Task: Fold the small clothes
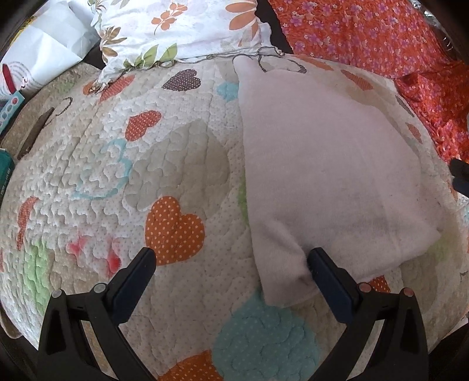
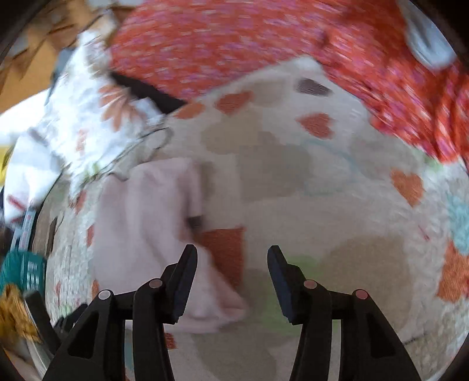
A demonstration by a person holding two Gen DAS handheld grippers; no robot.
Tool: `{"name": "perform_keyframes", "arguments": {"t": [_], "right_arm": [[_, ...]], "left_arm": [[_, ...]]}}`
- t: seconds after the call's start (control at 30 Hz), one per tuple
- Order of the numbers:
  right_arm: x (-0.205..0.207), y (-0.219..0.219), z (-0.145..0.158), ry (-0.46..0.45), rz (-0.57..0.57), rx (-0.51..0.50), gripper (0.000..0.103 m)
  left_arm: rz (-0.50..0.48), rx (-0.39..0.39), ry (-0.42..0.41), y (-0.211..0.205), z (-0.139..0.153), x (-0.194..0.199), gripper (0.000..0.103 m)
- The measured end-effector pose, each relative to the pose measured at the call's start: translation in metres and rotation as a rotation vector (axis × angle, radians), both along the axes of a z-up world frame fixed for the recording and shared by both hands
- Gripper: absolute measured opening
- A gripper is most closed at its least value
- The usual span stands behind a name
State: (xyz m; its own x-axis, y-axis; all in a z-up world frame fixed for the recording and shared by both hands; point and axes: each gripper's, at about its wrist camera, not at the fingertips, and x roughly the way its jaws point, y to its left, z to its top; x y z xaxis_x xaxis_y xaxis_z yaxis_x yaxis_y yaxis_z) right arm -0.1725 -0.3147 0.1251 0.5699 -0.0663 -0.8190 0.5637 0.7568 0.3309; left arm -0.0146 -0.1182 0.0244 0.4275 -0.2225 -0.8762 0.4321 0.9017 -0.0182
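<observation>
Lying flat on the heart-patterned quilt [image 1: 181, 164], the pale pink garment [image 1: 328, 181] is already doubled into a long panel, its straight edge running from near to far. That suggests one fold is done and the piece is laid out so its near end can be picked up next.

The left gripper [image 1: 231, 260] hangs over the near left corner of the garment with its jaws spread wide and nothing between them; its right finger touches or sits just over the cloth's edge, a stance that looks ready for a pinch.

The right gripper [image 2: 233, 263] is also spread and empty. In its blurred view the pale pink garment [image 2: 146, 222] lies to its left, so it looks clear of the cloth.

A floral pillow [image 1: 181, 26] and red flowered fabric [image 1: 381, 41] sit at the far side, off the folding area.
</observation>
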Motion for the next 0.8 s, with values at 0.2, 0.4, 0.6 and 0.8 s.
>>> {"name": "perform_keyframes", "arguments": {"t": [0.2,0.4,0.6,0.8], "right_arm": [[0.047,0.046,-0.024,0.027,0.154,-0.016,0.034],[0.05,0.038,-0.048,0.116,0.121,-0.004,0.032],[0.042,0.026,-0.039,0.089,0.059,-0.027,0.033],[0.066,0.012,-0.018,-0.062,0.066,-0.033,0.033]], "left_arm": [[0.005,0.002,0.005,-0.002,-0.001,0.001,0.103],[-0.009,0.001,0.007,0.0,-0.001,-0.001,0.103],[-0.006,0.001,0.005,-0.001,-0.001,-0.002,0.103],[-0.005,0.003,0.005,-0.002,-0.002,-0.003,0.103]]}}
